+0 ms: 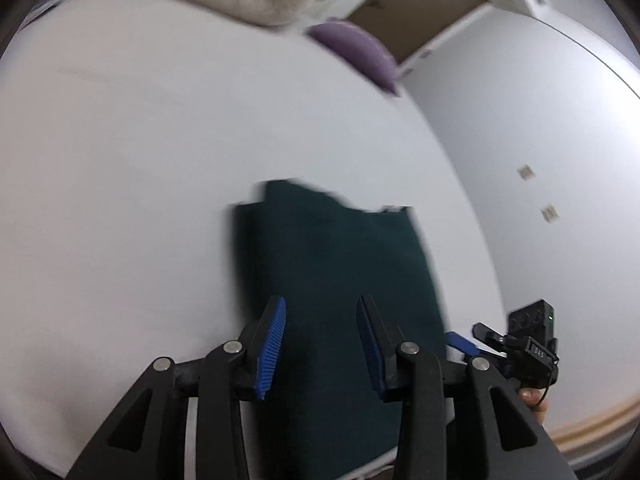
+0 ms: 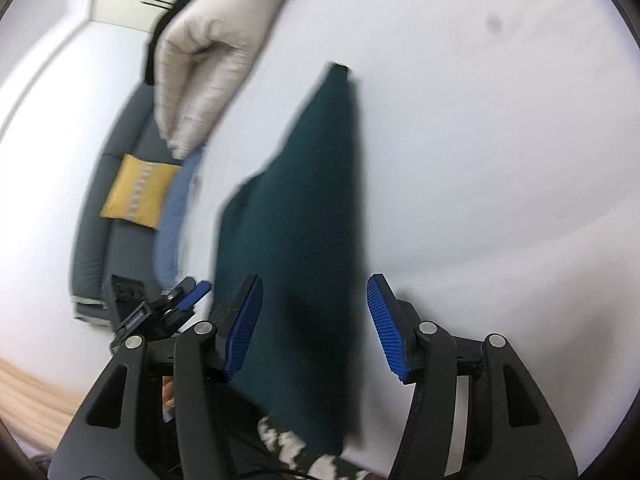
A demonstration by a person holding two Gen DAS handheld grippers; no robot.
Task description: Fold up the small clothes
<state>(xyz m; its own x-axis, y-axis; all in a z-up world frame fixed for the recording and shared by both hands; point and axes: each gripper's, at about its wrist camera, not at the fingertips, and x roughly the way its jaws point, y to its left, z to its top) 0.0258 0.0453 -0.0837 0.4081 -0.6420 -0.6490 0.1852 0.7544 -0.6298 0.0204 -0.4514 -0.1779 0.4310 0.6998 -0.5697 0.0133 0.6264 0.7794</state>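
1. We see a dark green garment (image 1: 336, 264) lying flat on the white table (image 1: 132, 160), folded into a long strip that reaches the table's near edge
2. Our left gripper (image 1: 322, 344) hovers over the near end of the garment with its jaws apart and nothing between the blue pads (image 1: 272, 348); the cloth shows through the gap
3. Our right gripper (image 2: 316, 328) is likewise spread wide above the same garment (image 2: 304, 216), its pads (image 2: 386, 328) gripping nothing; one pad sits over the cloth's left edge and the other over bare table (image 2: 500, 160) to the right
4. From the left wrist view the right gripper (image 1: 520, 344) shows at the lower right, just beside the garment's edge; from the right wrist view the left gripper (image 2: 168, 308) appears at the lower left, close to the cloth
5. At the far side of the table lies a cream padded garment (image 2: 204, 64), well apart from the green one, with a purple cloth (image 1: 356, 52) near it
6. A blue cloth (image 2: 176, 216) runs along the table's left edge in the right wrist view
7. Beyond the table stands a grey sofa (image 2: 94, 248) with a yellow cushion (image 2: 138, 190)
8. Both views are blurred, so finer folds in the green cloth are hard for us to make out
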